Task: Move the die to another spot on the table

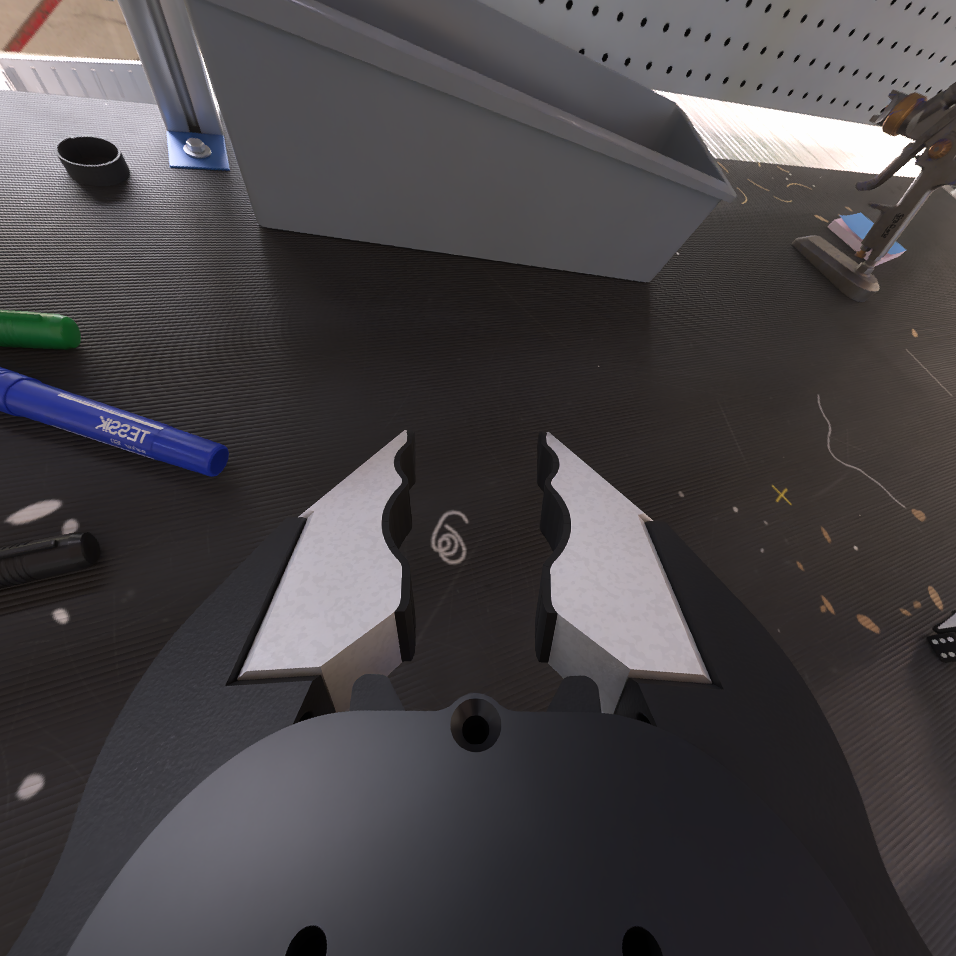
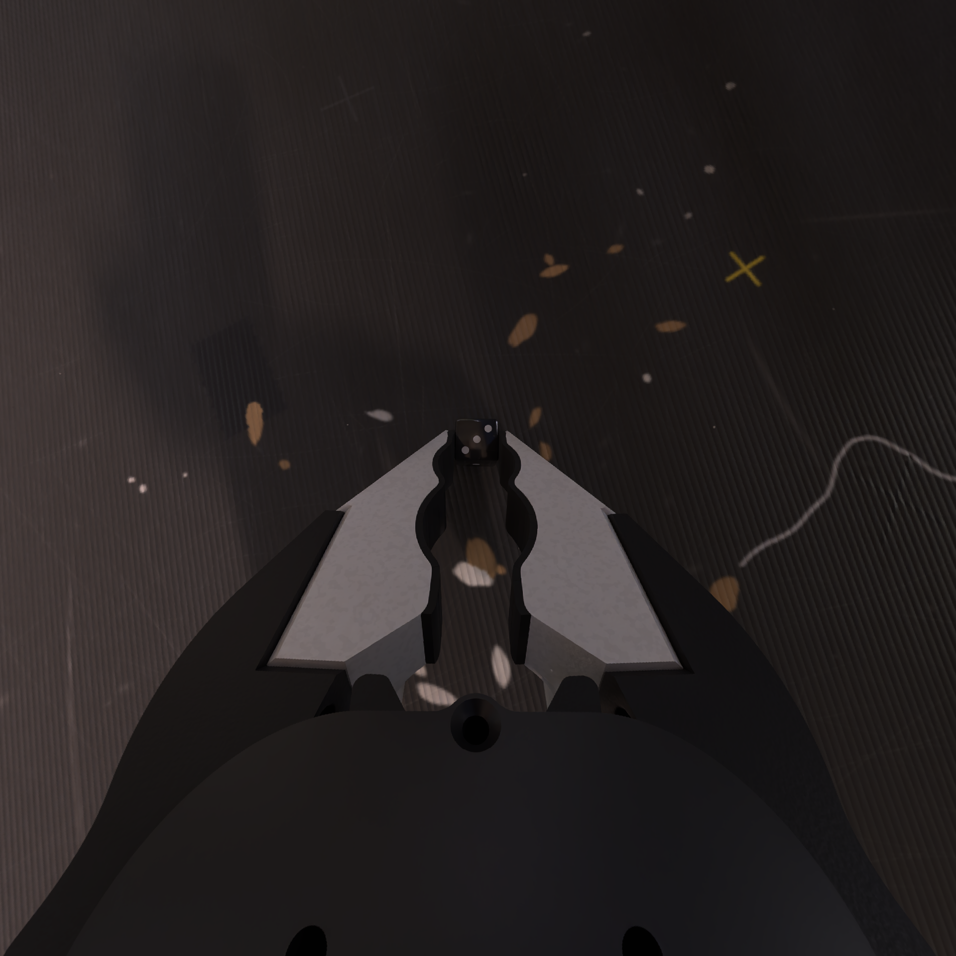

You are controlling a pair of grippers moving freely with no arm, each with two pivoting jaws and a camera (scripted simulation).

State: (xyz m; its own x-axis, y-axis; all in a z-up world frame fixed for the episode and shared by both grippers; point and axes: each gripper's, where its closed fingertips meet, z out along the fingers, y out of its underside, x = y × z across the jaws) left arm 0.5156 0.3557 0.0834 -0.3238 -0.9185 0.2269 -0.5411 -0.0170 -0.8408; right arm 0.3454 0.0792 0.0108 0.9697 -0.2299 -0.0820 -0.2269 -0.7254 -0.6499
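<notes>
The die (image 2: 476,444) is small and black with white pips. In the right wrist view it sits clamped between the tips of my right gripper (image 2: 476,437), which is shut on it above the dark ribbed mat (image 2: 207,207). Whether the die touches the mat I cannot tell. The die also shows at the far right edge of the left wrist view (image 1: 944,646). My left gripper (image 1: 475,439) is open and empty, low over the mat above a white scribble (image 1: 449,538), well to the left of the die.
A grey bin (image 1: 465,155) stands ahead of the left gripper. A blue marker (image 1: 114,424), a green marker (image 1: 36,331), a black pen (image 1: 46,558) and a black cap (image 1: 93,160) lie at the left. A metal clamp stand (image 1: 879,222) is at the back right. A yellow cross (image 2: 745,269) marks the mat.
</notes>
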